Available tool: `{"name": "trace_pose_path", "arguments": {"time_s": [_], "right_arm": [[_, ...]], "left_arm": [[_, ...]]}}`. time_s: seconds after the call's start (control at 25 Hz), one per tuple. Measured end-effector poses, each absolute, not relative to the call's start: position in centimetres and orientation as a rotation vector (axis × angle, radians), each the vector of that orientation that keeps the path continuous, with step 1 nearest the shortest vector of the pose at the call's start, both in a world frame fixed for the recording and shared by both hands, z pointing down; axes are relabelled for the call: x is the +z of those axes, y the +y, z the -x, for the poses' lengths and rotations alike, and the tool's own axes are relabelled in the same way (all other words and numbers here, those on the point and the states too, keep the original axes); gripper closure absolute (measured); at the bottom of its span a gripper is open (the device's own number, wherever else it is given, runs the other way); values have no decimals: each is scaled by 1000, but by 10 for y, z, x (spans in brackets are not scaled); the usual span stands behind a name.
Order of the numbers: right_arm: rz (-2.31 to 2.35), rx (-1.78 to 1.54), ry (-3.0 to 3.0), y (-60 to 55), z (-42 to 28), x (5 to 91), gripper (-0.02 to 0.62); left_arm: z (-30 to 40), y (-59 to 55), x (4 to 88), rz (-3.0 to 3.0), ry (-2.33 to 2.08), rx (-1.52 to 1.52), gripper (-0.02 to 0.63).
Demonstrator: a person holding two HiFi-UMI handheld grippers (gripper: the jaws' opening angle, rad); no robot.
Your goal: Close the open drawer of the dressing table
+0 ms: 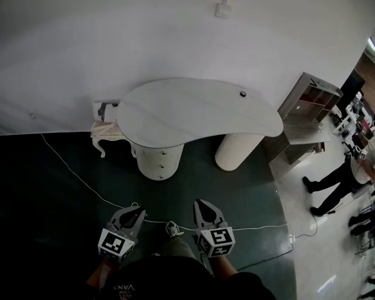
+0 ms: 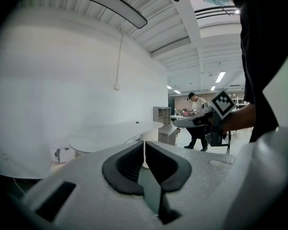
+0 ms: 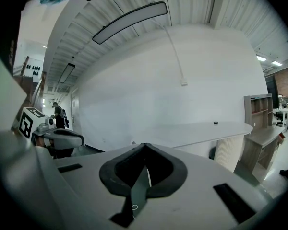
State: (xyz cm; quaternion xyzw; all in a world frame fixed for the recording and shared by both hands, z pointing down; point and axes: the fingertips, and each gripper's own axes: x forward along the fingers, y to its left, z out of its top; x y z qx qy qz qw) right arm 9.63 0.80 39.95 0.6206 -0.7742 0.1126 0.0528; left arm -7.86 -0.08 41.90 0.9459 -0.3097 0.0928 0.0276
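At the bottom centre of the head view, the left gripper and the right gripper each had its jaws pressed together with nothing between them. They hung above the dark floor and a white cable. Further up, mid-frame, stood the white dressing table. Its drawers sat in the round column under the top's left part, well apart from both grippers.

light: dim, ceiling strips | edges: fisheye-bent — dark vignette | blur: none
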Motion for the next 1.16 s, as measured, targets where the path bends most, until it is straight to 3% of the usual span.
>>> {"name": "trace_pose_path", "arguments": {"time_s": [1.16], "right_arm": [[-1832, 321, -2351, 6, -73, 403, 594]], "left_arm": [[97, 6, 422, -2901, -972, 327, 583]]}}
